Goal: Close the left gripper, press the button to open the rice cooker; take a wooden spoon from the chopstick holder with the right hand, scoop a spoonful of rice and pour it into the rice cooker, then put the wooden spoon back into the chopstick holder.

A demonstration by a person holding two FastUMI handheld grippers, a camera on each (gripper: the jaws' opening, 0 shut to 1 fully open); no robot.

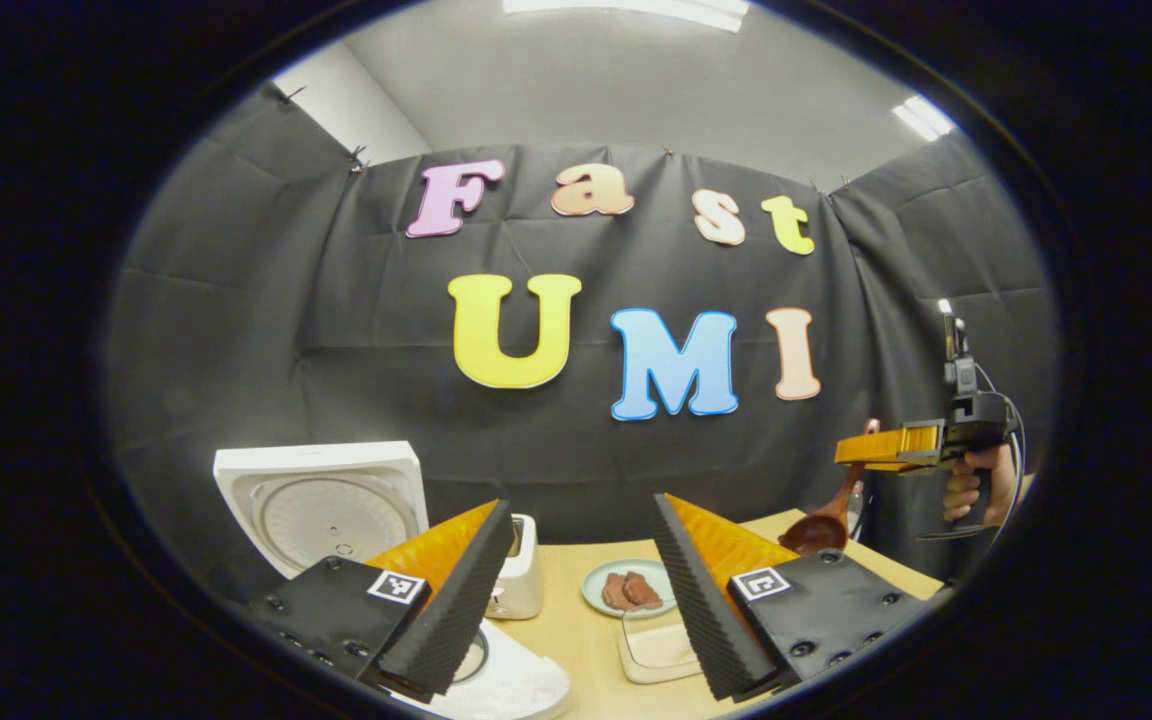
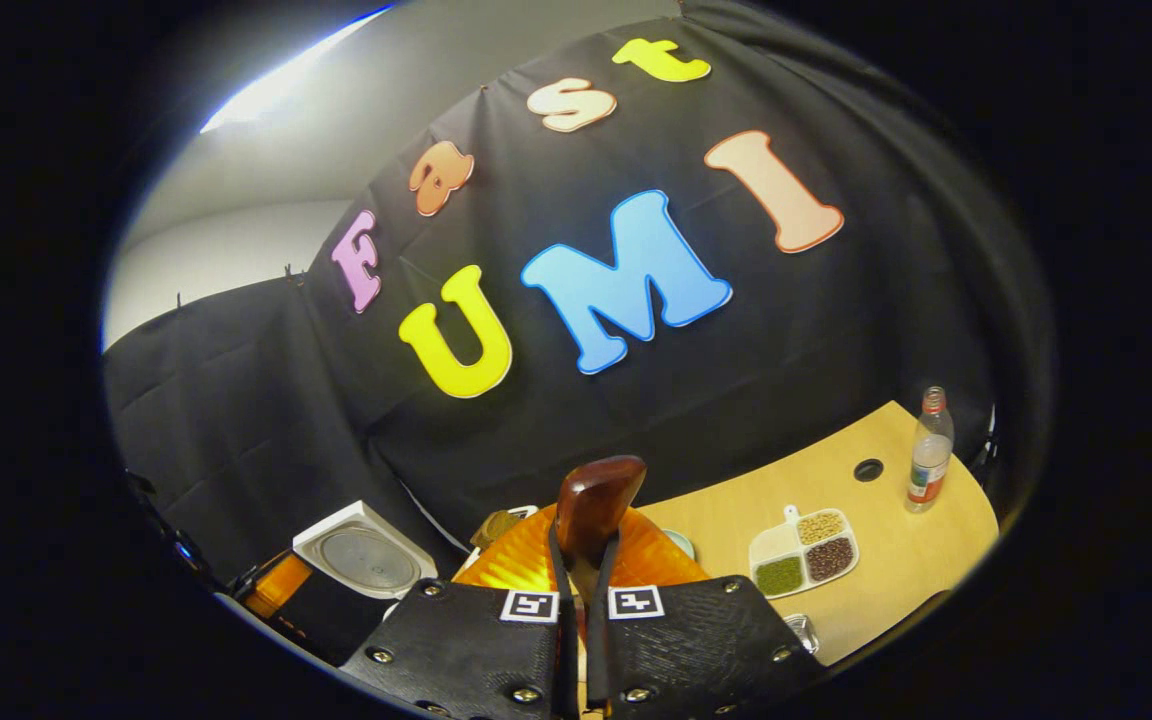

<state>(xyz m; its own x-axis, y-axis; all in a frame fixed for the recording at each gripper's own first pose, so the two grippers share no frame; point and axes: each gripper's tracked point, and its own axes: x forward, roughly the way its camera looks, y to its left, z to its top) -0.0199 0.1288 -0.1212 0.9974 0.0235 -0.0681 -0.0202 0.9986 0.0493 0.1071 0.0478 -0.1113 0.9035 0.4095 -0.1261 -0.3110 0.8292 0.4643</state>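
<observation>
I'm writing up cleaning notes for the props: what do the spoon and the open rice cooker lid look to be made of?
The spoon looks like wood with a glossy, likely lacquered finish: reddish-brown with a bright highlight on its bowl. The rice cooker lid looks like white plastic with a matte outer frame, and its round inner plate appears to be dull grey metal, though that part is less certain.

Left hand-held gripper (image 1: 576, 590): fingers spread wide, nothing between them, pointing forward and slightly down. Right hand-held gripper (image 2: 576, 640): fingers pressed together on the wooden spoon (image 2: 591, 515) handle, spoon bowl sticking up past the tips. In the left gripper view the right hand-held gripper (image 1: 861, 450) is held raised off to the right, roughly level, with a hand (image 1: 971, 485) wrapped round its grip.
</observation>
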